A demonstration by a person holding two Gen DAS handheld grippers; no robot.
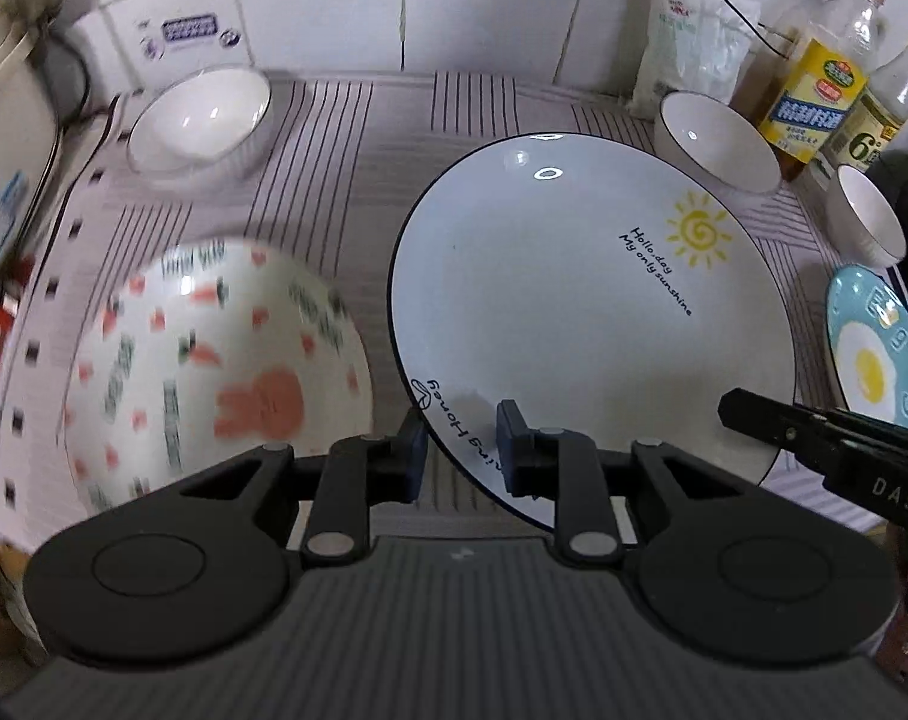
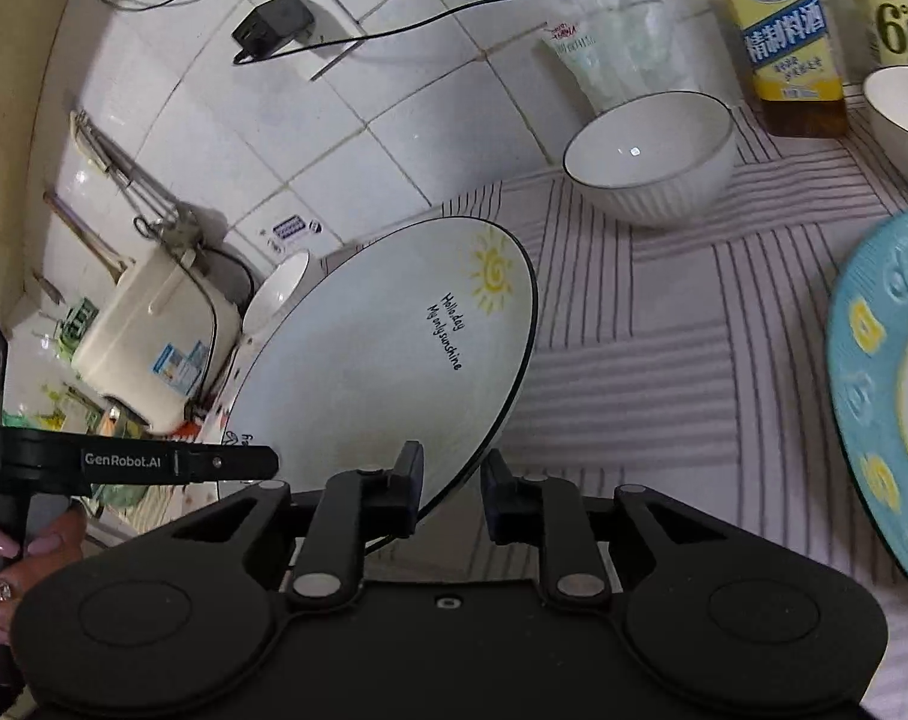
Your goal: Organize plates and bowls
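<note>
A white sun plate (image 1: pixel 586 324) with a dark rim and "Hello day" lettering is lifted and tilted above the striped cloth (image 1: pixel 346 138). My left gripper (image 1: pixel 463 450) is shut on its near left rim. My right gripper (image 2: pixel 451 495) is shut on its near right rim (image 2: pixel 394 360). The right gripper's finger also shows in the left wrist view (image 1: pixel 772 420). A carrot-pattern plate (image 1: pixel 214 372) lies on the cloth to the left, blurred. A blue egg plate (image 1: pixel 874 348) lies at the right. White bowls stand at the back left (image 1: pixel 202 120), back right (image 1: pixel 718 144) and far right (image 1: pixel 868 216).
Oil and vinegar bottles (image 1: pixel 814 90) and a white bag (image 1: pixel 694 42) stand against the tiled wall at the back right. A cream appliance (image 2: pixel 154 336) sits at the left end of the counter. A charger and cable (image 2: pixel 268 24) hang on the wall.
</note>
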